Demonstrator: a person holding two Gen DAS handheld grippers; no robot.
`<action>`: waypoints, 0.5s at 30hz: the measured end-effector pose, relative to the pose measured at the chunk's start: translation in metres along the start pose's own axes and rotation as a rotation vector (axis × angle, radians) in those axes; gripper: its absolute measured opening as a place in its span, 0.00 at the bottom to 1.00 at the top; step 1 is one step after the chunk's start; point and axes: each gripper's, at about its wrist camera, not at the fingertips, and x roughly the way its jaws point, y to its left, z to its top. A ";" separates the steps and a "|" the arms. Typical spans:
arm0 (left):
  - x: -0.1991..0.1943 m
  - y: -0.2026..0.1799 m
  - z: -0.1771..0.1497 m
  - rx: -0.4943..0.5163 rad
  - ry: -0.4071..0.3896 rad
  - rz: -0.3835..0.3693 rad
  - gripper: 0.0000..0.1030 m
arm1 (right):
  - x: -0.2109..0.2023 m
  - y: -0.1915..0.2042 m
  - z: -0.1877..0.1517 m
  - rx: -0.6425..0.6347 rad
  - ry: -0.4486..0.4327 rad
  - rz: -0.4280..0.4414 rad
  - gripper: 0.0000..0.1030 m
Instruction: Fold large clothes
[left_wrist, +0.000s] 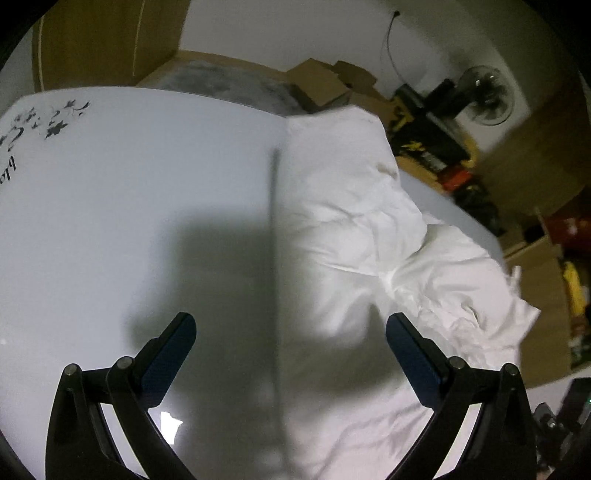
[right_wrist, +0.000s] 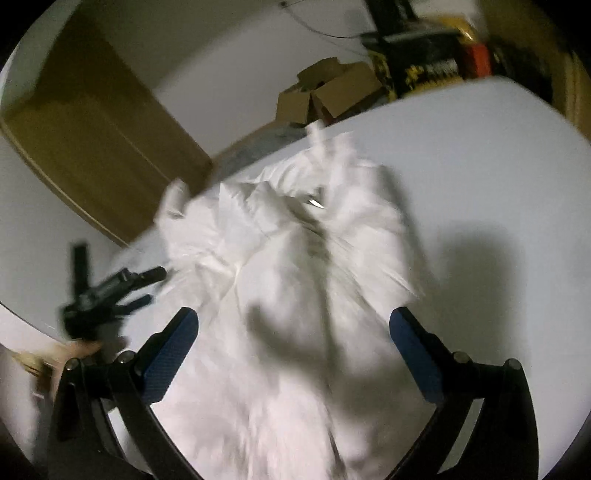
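A large white garment lies crumpled on a white table, with one straight folded edge running down the middle of the left wrist view. My left gripper is open and empty above that edge, half over bare table. In the right wrist view the same garment spreads rumpled across the table. My right gripper is open and empty above the garment's near part. The left gripper shows there at the left, held by a hand, blurred.
A black floral print marks the table's far left corner. Cardboard boxes, a fan and black-and-yellow cases stand on the floor beyond the table. A brown wooden door is at the left.
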 end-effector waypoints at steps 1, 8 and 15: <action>-0.002 0.008 0.001 -0.008 0.001 -0.026 1.00 | -0.004 -0.011 -0.006 0.034 0.023 0.002 1.00; 0.034 0.036 0.004 -0.149 0.122 -0.255 1.00 | 0.027 -0.065 -0.049 0.278 0.229 0.116 1.00; 0.062 0.012 0.024 -0.101 0.130 -0.328 1.00 | 0.054 -0.050 -0.043 0.292 0.258 0.235 1.00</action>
